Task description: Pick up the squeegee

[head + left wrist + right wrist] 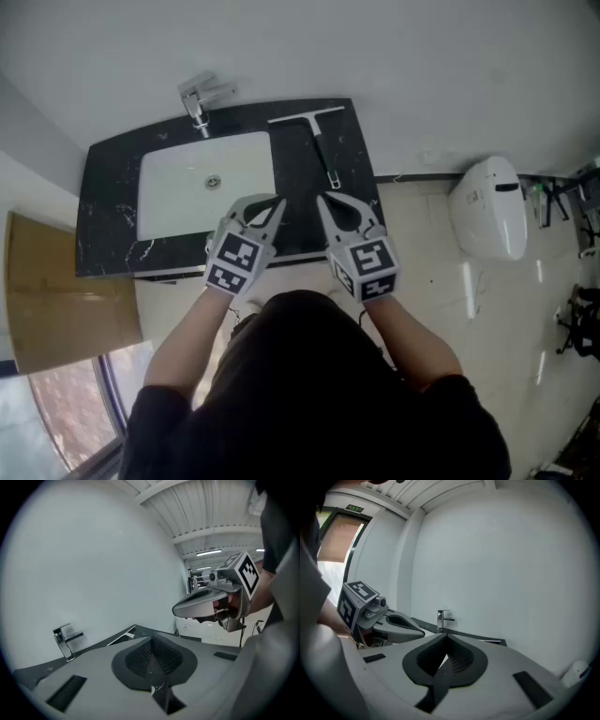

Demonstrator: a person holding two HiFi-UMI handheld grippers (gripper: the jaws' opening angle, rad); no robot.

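Observation:
The squeegee (pixel 322 152) lies on the black marble countertop (pixel 111 217) to the right of the white sink (pixel 178 192), with its pale blade by the wall and its dark handle pointing toward me. In the left gripper view a strip of the blade (pixel 123 636) shows beyond the jaws. My left gripper (pixel 278 202) hovers over the counter's front edge beside the sink, jaws shut and empty. My right gripper (pixel 322 200) hangs just short of the handle's near end, also shut with nothing in it. The two grippers are side by side, a small gap apart.
A chrome faucet (pixel 199 101) stands behind the sink against the white wall. A white toilet (pixel 489 206) sits on the tiled floor to the right. A brown panel (pixel 56 300) leans at the left, by a window.

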